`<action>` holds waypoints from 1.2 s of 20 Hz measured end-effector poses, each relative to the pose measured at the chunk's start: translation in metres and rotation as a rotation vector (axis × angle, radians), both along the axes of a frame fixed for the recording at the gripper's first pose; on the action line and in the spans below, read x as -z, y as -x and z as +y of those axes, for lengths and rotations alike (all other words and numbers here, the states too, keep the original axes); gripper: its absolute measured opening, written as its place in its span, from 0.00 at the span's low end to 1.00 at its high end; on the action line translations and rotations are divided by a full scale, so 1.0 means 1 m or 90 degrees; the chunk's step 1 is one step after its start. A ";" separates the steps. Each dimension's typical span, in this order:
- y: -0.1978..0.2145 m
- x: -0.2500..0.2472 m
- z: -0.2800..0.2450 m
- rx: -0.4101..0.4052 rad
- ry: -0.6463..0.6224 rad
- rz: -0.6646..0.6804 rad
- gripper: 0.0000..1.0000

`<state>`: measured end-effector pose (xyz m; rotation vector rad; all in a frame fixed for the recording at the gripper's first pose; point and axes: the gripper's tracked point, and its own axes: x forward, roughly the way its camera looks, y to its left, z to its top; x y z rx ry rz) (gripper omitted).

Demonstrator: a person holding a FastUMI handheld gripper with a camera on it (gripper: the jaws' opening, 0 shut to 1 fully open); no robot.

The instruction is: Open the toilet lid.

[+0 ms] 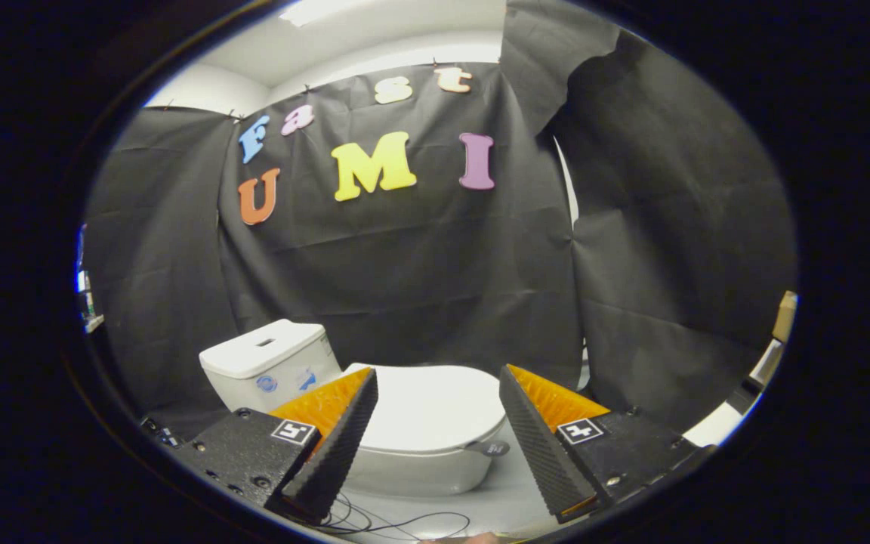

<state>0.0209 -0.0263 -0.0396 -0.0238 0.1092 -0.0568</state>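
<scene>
A white toilet stands just beyond my fingers, its flat lid (431,404) lying closed on the bowl (412,472). A small grey tab (489,448) juts from the lid's front edge, toward my right finger. The white tank (265,363) rises behind my left finger. My gripper (435,378) is open, its two fingers spread wide on either side of the lid, above and short of it, holding nothing.
Black cloth walls close in behind the toilet and on both sides. Thin dark cables (397,523) lie on the pale floor (514,495) below my fingers. A light-coloured ledge and box (775,340) show past the cloth beyond my right finger.
</scene>
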 end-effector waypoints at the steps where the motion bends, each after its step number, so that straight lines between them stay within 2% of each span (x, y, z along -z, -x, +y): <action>1: -0.002 0.007 -0.004 0.006 -0.009 0.015 1.00; 8: -0.030 0.056 -0.023 0.050 -0.048 0.114 1.00; 13: -0.063 0.078 -0.061 0.085 -0.084 0.191 1.00; 17: -0.081 0.116 -0.075 0.088 -0.157 0.285 1.00; 20: -0.093 0.146 -0.071 0.071 -0.215 0.346 1.00; 24: -0.107 0.176 -0.087 0.094 -0.200 0.384 0.99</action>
